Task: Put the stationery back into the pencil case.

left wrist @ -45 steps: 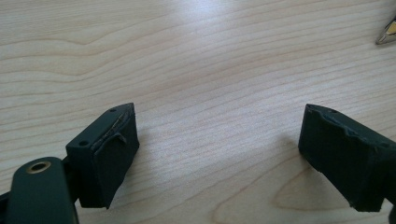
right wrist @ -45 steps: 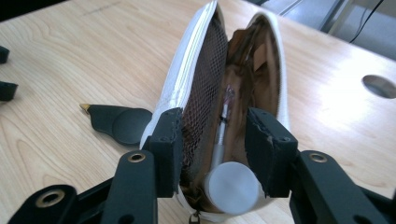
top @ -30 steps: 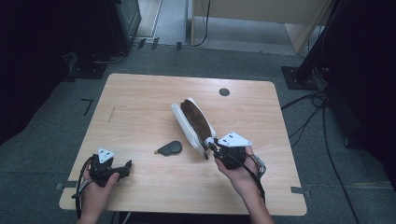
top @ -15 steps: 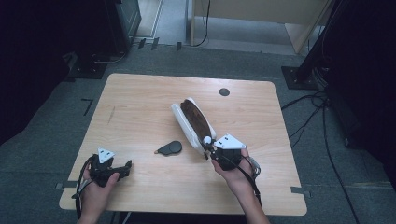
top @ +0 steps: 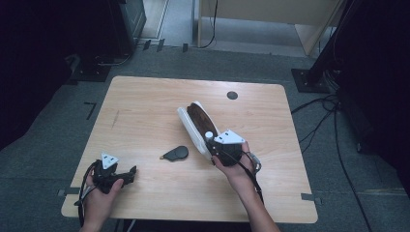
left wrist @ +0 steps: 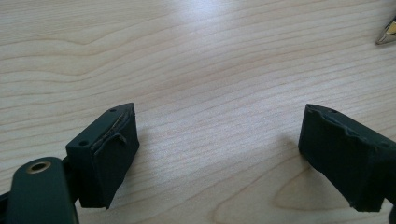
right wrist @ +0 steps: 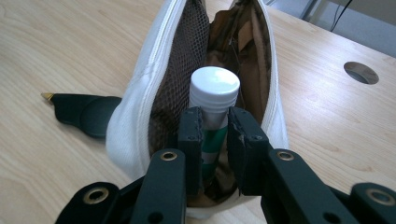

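A white zip pouch [top: 193, 126] with brown lining lies open at the middle of the wooden table [top: 145, 111]. My right gripper [top: 212, 145] sits at the pouch's near end, shut on a white-capped tube [right wrist: 214, 93] with green stripes. In the right gripper view the tube stands upright between the pads, its lower part inside the pouch [right wrist: 135, 93] mouth. The tube's cap [top: 209, 136] pokes up beside the pouch. My left gripper [top: 126, 175] rests near the table's front left corner. Its jaws stand wide apart, and my left gripper [left wrist: 219, 144] has bare wood between them.
A flat black object with a gold tip [top: 175, 154] lies just left of the pouch; the black object [right wrist: 84, 112] nearly touches the pouch's side. A round cable hole [top: 232, 95] is at the table's far edge. Dark stands and cables ring the table.
My right hand has moved left and slightly away from the person, bringing the tube to the pouch's near end. The left hand has stayed still.
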A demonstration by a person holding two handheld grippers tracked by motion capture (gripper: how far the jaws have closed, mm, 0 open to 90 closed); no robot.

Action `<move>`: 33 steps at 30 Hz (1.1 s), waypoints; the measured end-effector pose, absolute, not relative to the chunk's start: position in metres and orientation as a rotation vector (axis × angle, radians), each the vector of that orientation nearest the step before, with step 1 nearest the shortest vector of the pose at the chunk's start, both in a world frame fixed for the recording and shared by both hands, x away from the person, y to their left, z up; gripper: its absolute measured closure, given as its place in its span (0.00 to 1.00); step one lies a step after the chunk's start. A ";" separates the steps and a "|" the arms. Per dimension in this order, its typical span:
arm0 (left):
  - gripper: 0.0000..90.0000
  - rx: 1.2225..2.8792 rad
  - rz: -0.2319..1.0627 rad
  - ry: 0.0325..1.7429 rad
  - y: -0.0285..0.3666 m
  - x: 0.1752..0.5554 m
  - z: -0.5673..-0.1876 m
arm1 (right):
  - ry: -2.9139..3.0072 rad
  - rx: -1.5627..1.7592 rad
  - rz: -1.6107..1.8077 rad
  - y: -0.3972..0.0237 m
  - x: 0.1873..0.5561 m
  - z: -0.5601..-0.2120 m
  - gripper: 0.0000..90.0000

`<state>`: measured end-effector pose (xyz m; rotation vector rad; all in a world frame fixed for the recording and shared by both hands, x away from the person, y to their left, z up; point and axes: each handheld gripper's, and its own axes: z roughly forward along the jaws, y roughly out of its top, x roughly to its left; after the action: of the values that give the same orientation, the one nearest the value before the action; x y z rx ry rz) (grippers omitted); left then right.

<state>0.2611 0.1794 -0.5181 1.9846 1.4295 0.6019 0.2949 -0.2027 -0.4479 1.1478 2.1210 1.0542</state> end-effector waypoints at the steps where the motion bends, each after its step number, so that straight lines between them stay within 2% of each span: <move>1: 0.13 1.985 0.602 1.430 0.179 0.261 -0.518 | 2.121 1.152 1.056 -0.202 0.297 -0.449 0.84; 15: 0.13 1.984 0.601 1.429 0.179 0.261 -0.518 | 2.126 1.175 1.032 -0.193 0.316 -0.453 0.86; 24: 0.13 1.983 0.602 1.429 0.179 0.261 -0.518 | 2.095 1.142 1.123 -0.198 0.302 -0.427 0.85; 33: 0.13 1.983 0.602 1.429 0.179 0.261 -0.518 | 2.175 1.018 1.300 -0.180 0.277 -0.406 0.78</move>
<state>0.2612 0.1794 -0.5182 1.9829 1.4291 0.6020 0.2772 -0.1797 -0.4057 1.0180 2.1754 1.3000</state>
